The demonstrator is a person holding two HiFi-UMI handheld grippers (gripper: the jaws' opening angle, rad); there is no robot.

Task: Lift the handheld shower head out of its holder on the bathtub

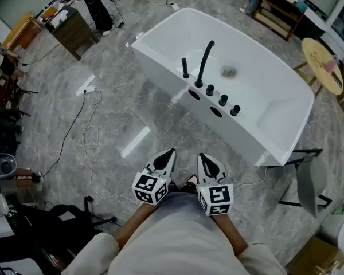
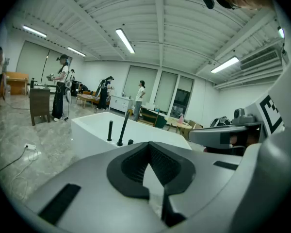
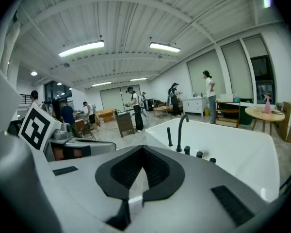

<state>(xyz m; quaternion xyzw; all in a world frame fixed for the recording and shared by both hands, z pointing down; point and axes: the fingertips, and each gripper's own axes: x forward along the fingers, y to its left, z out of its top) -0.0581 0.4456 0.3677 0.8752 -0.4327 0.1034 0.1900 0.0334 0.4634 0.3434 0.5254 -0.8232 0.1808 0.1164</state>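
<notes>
Black fittings line the near rim of a white bathtub on a grey stone floor. The handheld shower head stands upright in its holder there, just beside the curved spout and a row of knobs. The person's left tongs and right tongs hover side by side close to the body, well apart from the tub. Both have their jaws together with nothing between them. By the look of it the task has not begun: the approach, the opening of one pair of tongs, the grip on the shower head and the lift out of the holder are all left to do.
</notes>
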